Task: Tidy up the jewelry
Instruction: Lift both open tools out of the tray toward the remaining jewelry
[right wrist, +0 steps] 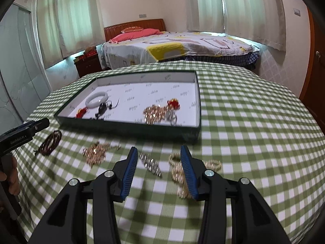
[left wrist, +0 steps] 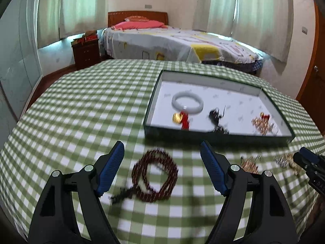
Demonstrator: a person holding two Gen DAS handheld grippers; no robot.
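A dark red bead bracelet (left wrist: 155,175) lies on the checked tablecloth between the wide-apart fingers of my left gripper (left wrist: 162,148), which is open above it. My right gripper (right wrist: 158,151) is open too, with a silver sparkly piece (right wrist: 151,163) lying between its fingers and a gold chain (right wrist: 177,172) under the right finger. Another gold piece (right wrist: 95,152) lies to the left. A shallow green tray (right wrist: 130,126) holds a white bangle (right wrist: 97,100), a black bead piece (right wrist: 101,107), red-and-gold charms (right wrist: 173,103) and a gold heap (right wrist: 156,111).
The table's edges drop off on all sides; a bed (right wrist: 178,44) and a nightstand (right wrist: 88,65) stand beyond. A hand (right wrist: 11,174) holds the left gripper's handle at the left edge of the right wrist view. Open cloth lies right of the tray.
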